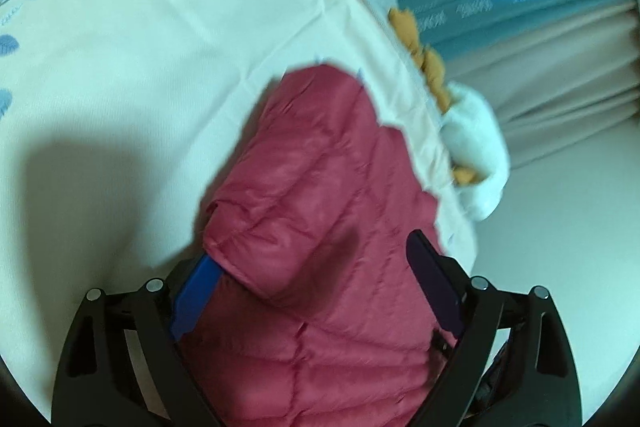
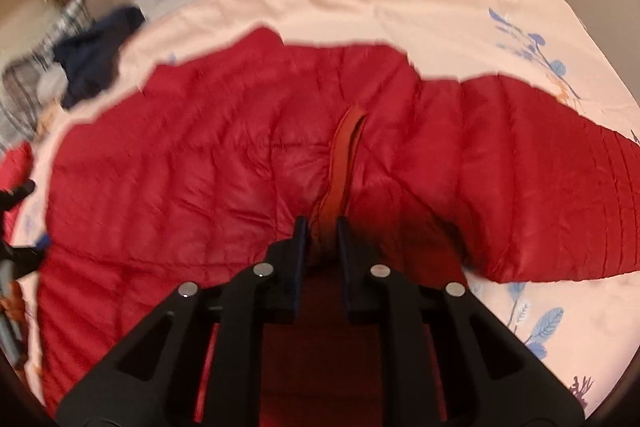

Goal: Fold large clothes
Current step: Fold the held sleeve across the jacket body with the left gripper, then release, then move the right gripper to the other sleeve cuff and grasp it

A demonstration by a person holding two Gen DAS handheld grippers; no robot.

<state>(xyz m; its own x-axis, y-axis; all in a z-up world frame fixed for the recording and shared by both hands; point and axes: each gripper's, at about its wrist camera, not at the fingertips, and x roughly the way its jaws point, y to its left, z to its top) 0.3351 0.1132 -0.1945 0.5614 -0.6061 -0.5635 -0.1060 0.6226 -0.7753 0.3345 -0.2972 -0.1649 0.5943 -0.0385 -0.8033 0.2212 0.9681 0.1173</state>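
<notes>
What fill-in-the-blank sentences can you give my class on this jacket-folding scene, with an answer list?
1. The quilted jacket spread on the bed is ____ in colour.
2. The right gripper is shut on the jacket's ____ edge.
3. The bedsheet is printed with blue ____.
4. The left gripper stands ____ around a fold of the jacket.

Missing words: red; zipper; leaves; open

No text, brand, number or sign can be read in either view. Pale repeated marks are seen on the blue boards (image 1: pixel 500 7) stacked beyond the bed, but they are too blurred to be made out as letters. On the bed cover (image 2: pixel 400 7) only a printed pattern of blue leaves (image 2: pixel 540 323) is found, with no lettering. No label is seen on the red quilted jacket (image 2: pixel 200 167).
</notes>
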